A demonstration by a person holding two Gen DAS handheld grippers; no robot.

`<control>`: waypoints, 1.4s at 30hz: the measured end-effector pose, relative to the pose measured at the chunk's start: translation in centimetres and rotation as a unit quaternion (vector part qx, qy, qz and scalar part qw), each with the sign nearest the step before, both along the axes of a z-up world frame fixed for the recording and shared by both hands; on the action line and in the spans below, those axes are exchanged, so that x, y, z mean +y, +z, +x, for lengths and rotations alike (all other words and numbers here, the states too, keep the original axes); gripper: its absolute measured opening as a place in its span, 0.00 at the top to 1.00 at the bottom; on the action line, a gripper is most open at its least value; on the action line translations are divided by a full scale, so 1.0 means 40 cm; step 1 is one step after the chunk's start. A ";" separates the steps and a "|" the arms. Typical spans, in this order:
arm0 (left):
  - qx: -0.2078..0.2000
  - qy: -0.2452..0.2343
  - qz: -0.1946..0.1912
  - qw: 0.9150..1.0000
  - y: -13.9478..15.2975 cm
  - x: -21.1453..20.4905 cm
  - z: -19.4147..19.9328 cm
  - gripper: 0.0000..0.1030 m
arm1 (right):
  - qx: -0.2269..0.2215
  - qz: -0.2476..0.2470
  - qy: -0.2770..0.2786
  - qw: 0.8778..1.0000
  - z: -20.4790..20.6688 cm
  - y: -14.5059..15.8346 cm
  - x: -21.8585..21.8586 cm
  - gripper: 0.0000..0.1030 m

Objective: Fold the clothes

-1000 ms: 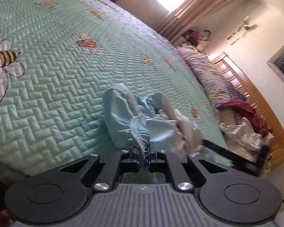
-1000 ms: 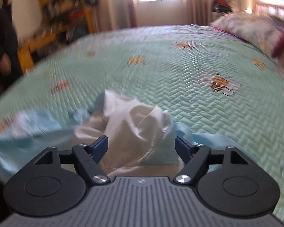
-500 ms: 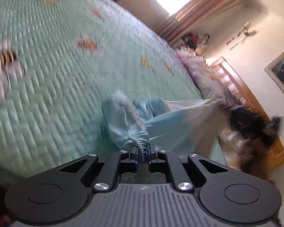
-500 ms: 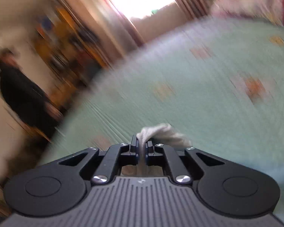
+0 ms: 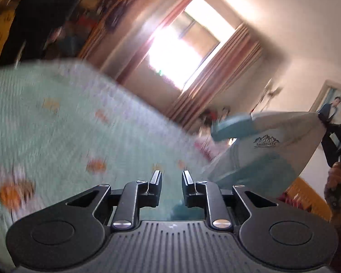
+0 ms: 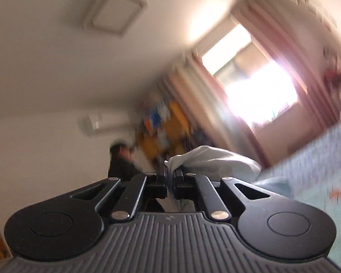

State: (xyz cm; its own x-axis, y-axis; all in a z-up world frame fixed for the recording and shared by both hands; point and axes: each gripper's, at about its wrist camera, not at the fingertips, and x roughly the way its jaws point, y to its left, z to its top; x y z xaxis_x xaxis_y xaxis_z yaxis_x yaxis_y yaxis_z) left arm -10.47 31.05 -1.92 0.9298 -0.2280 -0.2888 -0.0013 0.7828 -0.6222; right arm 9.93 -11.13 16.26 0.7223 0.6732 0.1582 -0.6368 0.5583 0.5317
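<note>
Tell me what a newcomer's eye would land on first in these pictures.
First, the pale garment with a mountain logo, hanging in the air at the right of the left wrist view, one corner pinched by the right gripper. Next, the bright window between pink curtains, glaring behind the mint green quilt. The left gripper is opening, with nothing between its fingers.
</note>
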 end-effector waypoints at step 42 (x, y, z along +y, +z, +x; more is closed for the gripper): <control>0.207 -0.209 0.347 0.891 -0.357 -0.612 0.597 0.66 | 0.375 -0.147 -0.102 0.910 -0.090 -0.842 -0.116 0.45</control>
